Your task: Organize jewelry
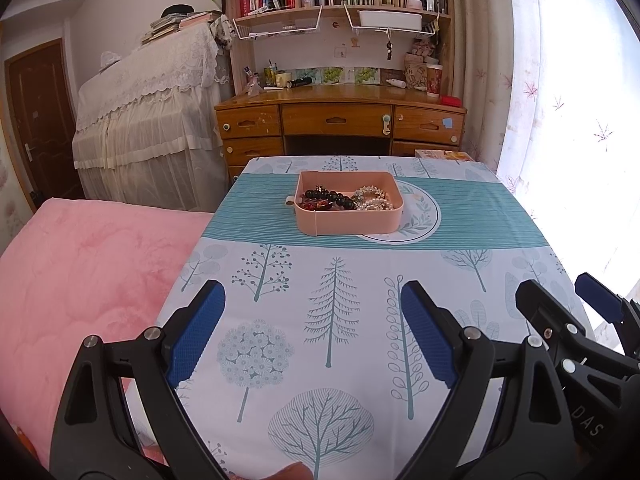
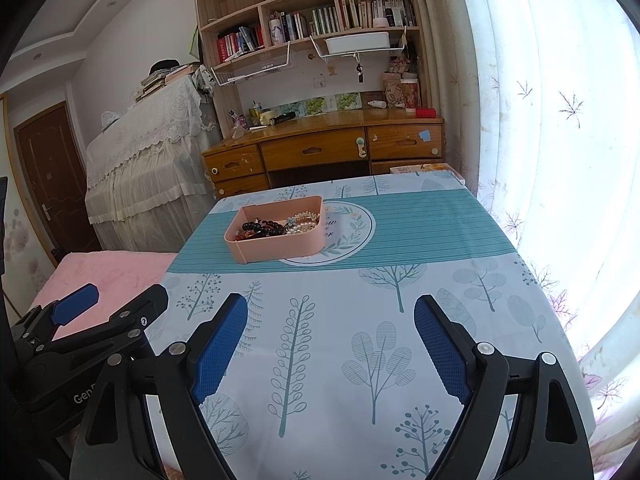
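Note:
A pink box (image 1: 348,222) (image 2: 276,246) stands on the teal band of the patterned tablecloth (image 1: 328,320) (image 2: 360,320). Inside it lie a black bead bracelet (image 1: 332,197) (image 2: 262,227), reddish beads (image 1: 314,203) and a tangle of pearl and gold jewelry (image 1: 374,198) (image 2: 304,222). My left gripper (image 1: 312,294) hovers open over the near part of the table, well short of the box, with nothing between its blue pads. My right gripper (image 2: 332,308) is open and empty too, beside the left one. Each gripper shows at the other view's edge: right gripper (image 1: 560,292), left gripper (image 2: 120,296).
A pink blanket (image 1: 80,280) (image 2: 108,272) lies left of the table. Behind stand a wooden desk (image 1: 340,116) with bookshelves, a lace-covered piece of furniture (image 1: 148,120) and a door. A bright curtained window (image 2: 540,120) runs along the right.

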Demonstrator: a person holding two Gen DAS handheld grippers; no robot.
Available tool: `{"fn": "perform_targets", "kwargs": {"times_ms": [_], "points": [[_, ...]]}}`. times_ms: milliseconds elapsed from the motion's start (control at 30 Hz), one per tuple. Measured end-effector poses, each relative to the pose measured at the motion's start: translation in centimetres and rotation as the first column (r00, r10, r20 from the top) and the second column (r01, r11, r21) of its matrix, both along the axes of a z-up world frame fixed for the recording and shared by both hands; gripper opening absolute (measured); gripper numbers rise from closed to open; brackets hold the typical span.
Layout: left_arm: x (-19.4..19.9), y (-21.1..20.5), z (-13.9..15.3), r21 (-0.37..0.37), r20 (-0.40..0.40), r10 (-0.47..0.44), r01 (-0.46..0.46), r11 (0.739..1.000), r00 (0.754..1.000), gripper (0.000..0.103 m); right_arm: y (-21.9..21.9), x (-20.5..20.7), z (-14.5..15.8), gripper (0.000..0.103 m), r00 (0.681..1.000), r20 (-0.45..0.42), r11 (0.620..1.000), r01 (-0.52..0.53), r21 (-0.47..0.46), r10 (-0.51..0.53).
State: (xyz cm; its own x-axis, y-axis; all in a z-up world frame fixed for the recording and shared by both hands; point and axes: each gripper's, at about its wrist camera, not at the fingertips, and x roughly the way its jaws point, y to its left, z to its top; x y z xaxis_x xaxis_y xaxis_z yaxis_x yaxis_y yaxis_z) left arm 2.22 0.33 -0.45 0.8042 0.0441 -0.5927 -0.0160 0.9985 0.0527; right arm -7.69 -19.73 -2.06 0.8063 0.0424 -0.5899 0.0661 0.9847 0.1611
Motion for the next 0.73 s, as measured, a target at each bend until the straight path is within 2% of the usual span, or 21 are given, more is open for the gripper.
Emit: {"fn": "perform_targets", "kwargs": {"times_ms": [733], "points": [[-0.01, 0.05, 0.13, 0.001, -0.002, 0.001, -0.001, 1.0, 1.0, 0.088, 0.02, 0.03, -0.16, 0.087, 1.0, 0.001, 1.0, 0.001, 0.0, -0.001]]}}
